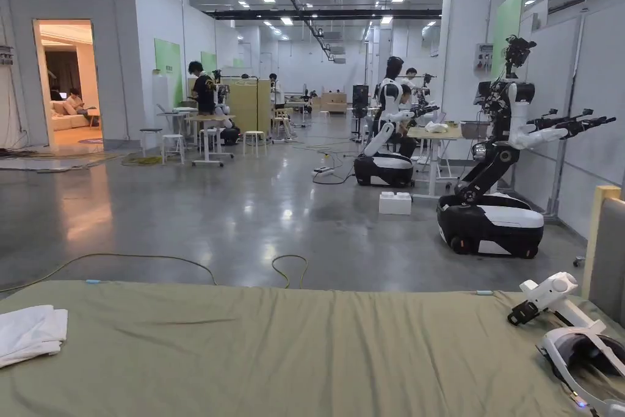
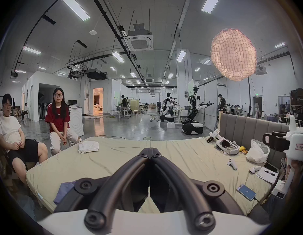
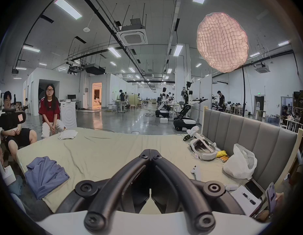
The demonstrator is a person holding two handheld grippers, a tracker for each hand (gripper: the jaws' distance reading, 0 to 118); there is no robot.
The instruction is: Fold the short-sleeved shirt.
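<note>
The short-sleeved shirt (image 3: 45, 176) is a blue, crumpled heap lying at the near left corner of the bed (image 3: 113, 147), on the olive-green sheet; in the left gripper view it shows as a blue patch (image 2: 63, 192) partly hidden behind the gripper's linkage. The left gripper (image 2: 150, 154) hangs above the sheet with its jaws brought tip to tip and nothing between them; the right gripper (image 3: 150, 152) is the same, jaws pressed together and gripping nothing, well apart from the shirt. A folded white cloth (image 1: 30, 333) lies at the far left edge of the bed, well apart from the blue shirt. Against the grey padded headboard (image 3: 245, 130) stands a white plastic bag (image 3: 240, 162), bunched at the top, its contents not discernible. Beside it lie a white headset (image 3: 203, 148) and a white controller (image 3: 196, 170). The left gripper view adds a phone (image 2: 246, 192) with a lit screen near the bed's near right edge, and the right gripper's white body (image 2: 294, 145) at the frame's right. The head view looks lower and farther, over the sheet to a wheeled humanoid robot (image 1: 500, 192) on the polished floor. Both gripper views show two seated people (image 2: 57, 116) left of the bed.
</note>
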